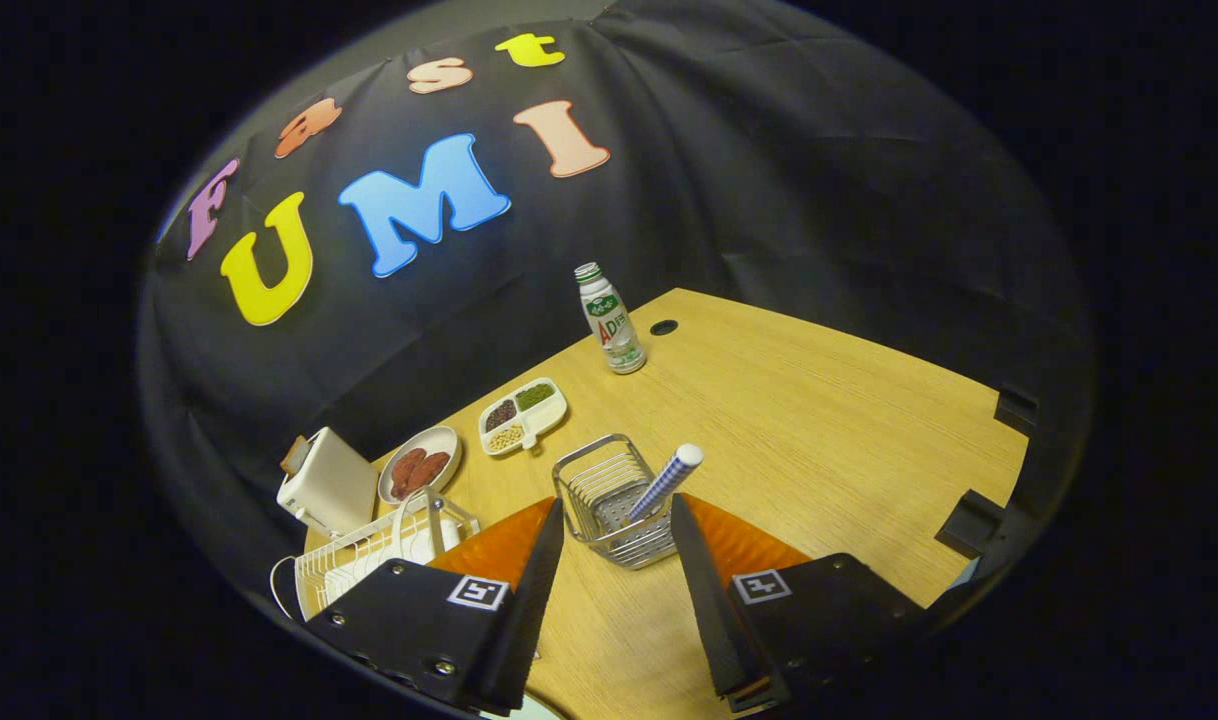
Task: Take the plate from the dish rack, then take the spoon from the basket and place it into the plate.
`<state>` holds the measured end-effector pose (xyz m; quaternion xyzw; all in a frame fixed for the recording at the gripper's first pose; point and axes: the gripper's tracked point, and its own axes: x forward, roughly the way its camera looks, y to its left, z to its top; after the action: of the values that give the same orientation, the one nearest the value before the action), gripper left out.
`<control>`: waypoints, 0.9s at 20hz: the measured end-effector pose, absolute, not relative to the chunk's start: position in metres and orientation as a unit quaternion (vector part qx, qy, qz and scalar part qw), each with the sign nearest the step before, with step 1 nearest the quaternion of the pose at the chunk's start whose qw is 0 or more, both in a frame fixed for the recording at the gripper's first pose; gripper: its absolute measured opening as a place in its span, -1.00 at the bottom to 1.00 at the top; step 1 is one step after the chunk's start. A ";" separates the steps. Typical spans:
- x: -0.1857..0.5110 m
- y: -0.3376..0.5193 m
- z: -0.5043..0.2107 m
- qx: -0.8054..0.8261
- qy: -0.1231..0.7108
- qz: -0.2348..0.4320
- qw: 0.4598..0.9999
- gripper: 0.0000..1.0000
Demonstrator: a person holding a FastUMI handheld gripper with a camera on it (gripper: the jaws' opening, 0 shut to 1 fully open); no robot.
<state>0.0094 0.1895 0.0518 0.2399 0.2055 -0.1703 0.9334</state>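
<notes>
The gripper [617,520] is hanging above the wooden table [819,420] with its 2 fingers spread wide apart and nothing between them. It is pointing down at the wire basket [614,505], which is sitting just ahead of the fingertips and framed by the gap, so the tool is lining itself up on the basket and not on the rack.

The spoon [666,482] is standing in that basket, its checked handle leaning up and out over the right-hand rim. That lean is leaving the handle free of the wires, which looks like the easiest part for the fingers to close on.

The white dish rack [369,560] is lying off to the left, partly hidden behind the left finger. A pale round shape is showing among its wires; it may be the plate [431,540], but too little is visible to say for sure, so whether the plate is out yet cannot be told.

Beyond the rack, a white toaster [327,485] is sitting at the table's far-left edge, with a dish of reddish food [419,465] beside it and a divided tray [524,415] holding 3 kinds of beans further along. A bottle [609,320] is standing upright near the back, well clear of the working area.
</notes>
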 end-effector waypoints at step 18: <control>0.073 0.187 0.032 0.226 0.202 -0.135 0.943 -0.81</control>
<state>0.0734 0.1870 0.0316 0.2257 0.2022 -0.1345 0.9434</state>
